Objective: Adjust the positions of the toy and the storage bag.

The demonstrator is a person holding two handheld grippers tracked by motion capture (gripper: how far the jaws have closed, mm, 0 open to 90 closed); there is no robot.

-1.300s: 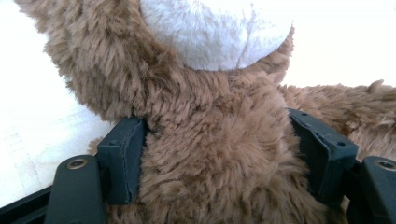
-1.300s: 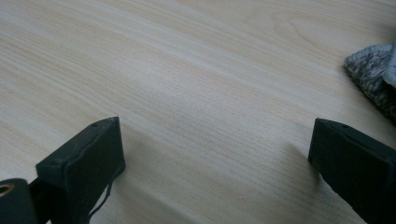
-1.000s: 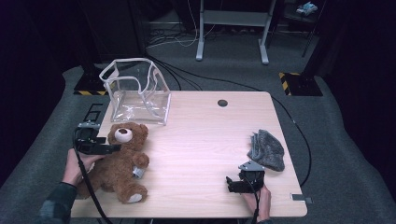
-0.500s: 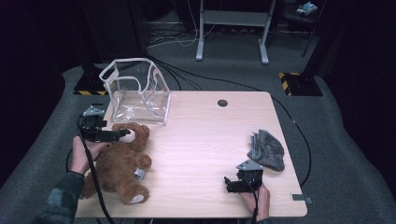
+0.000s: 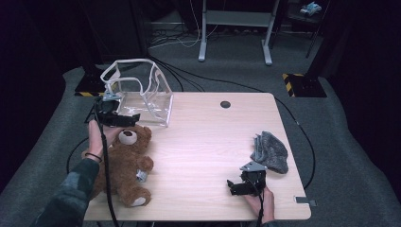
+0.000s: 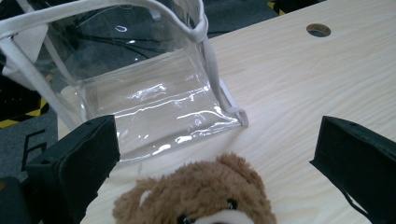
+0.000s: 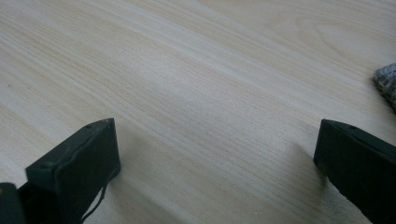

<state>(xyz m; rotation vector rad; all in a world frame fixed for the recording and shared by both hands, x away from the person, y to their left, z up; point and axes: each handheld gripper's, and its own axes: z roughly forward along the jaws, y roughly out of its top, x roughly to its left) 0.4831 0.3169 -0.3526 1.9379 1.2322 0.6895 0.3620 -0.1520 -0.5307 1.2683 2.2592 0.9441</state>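
From up high, your left gripper (image 5: 135,118) hung over the teddy bear (image 5: 120,163), right above its head, jaws wide and nothing in them; they'd just been opening up. The bear lay on its back at the left side of the table (image 5: 208,137), head pointing at the clear bag (image 5: 142,94), which stood open-topped at the table's far-left corner, just beyond the bear. Your right gripper (image 5: 234,187) sat low near the front edge, well apart from the bear, with the grey cloth (image 5: 270,151) just beside it on the far right. In the left gripper view, you had both jaws spread to the edges of the frame with only air between them, the bear's head (image 6: 201,196) poking up at the bottom and the bag (image 6: 140,84) right behind it, close but I couldn't tell if touching. In the right gripper view, your jaws were wide apart too, holding nothing, just bare tabletop (image 7: 196,93) between them and a corner of the cloth (image 7: 386,81) at the right edge
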